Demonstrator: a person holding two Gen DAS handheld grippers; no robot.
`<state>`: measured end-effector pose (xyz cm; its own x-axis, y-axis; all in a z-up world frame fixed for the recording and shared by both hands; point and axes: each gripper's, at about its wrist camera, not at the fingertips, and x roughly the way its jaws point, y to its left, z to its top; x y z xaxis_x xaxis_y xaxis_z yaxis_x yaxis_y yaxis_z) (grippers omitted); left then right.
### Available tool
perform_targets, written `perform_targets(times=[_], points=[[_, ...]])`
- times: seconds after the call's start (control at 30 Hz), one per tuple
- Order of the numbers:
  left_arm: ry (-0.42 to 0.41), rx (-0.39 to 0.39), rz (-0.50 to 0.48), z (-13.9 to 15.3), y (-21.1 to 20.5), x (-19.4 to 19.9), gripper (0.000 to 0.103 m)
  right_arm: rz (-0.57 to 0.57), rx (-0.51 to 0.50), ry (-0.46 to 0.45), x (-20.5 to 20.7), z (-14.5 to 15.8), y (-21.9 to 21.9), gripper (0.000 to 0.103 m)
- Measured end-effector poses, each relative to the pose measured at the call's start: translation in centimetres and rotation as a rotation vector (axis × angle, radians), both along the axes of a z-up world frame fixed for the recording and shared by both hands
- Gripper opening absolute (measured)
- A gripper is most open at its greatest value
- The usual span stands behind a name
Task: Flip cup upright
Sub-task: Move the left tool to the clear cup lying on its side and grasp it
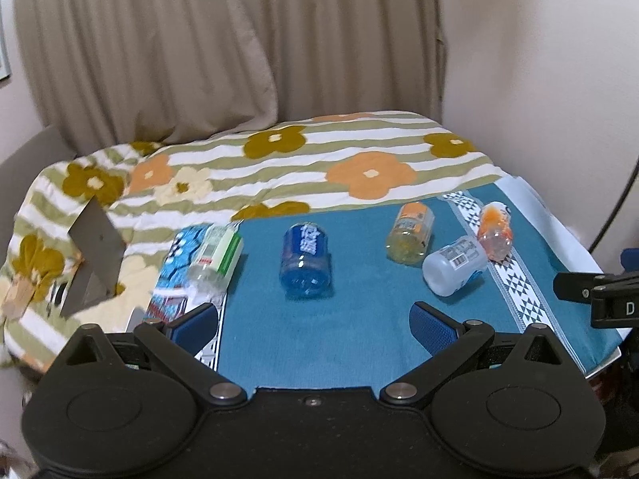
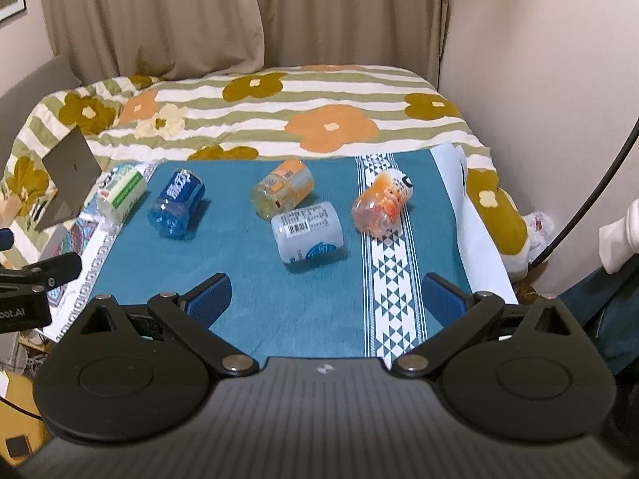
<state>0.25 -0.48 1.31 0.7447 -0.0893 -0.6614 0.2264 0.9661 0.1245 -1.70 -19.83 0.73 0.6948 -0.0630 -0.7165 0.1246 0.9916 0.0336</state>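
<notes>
A flowered, striped blanket [image 2: 279,119] is spread over the bed beyond both grippers, and a teal cloth [image 2: 279,279] with a white patterned band is laid over its near part. On that cloth five cups are seen lying on their sides, none upright.

The left gripper [image 1: 315,319] is held wide open above the near edge of the cloth; nothing is gripped or touched by its blue pads [image 1: 433,327]. The blue cup [image 1: 306,261] lies straight ahead of it, the green-and-white cup [image 1: 215,257] ahead to its left, half off the cloth. The yellow-orange cup [image 1: 409,233], the white barcode cup [image 1: 455,265] and the orange-red cup [image 1: 495,231] lie ahead to its right.

The right gripper [image 2: 325,299] is likewise spread fully open and empty, apart from every cup. The white barcode cup [image 2: 307,233] lies just ahead between its fingers, the orange-red cup [image 2: 381,203] ahead to the right on the patterned band.

A grey folded stand [image 1: 96,255] is seen far left on the blanket; what it is cannot be told. Printing on the cups is blurred and unreadable. Each gripper's base is cut off by the lower frame edge.
</notes>
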Motion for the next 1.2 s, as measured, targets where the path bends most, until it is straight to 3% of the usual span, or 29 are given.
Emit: perform_targets(times=[0.47, 0.93, 1.2], points=[[0.033, 0.052, -0.344, 0.5, -5.0, 8.0, 0.103, -0.085, 0.085, 0.055, 3.4, -0.5, -3.8, 0.103], [0.09, 0.268, -0.731, -6.8, -15.1, 13.4, 0.103, -0.144, 0.049, 0.091, 7.2, -5.3, -9.4, 0.103], [0.185, 0.411, -0.844, -11.5, -19.6, 14.6, 0.097, -0.157, 0.08, 0.133, 7.9, -8.0, -12.1, 0.103]])
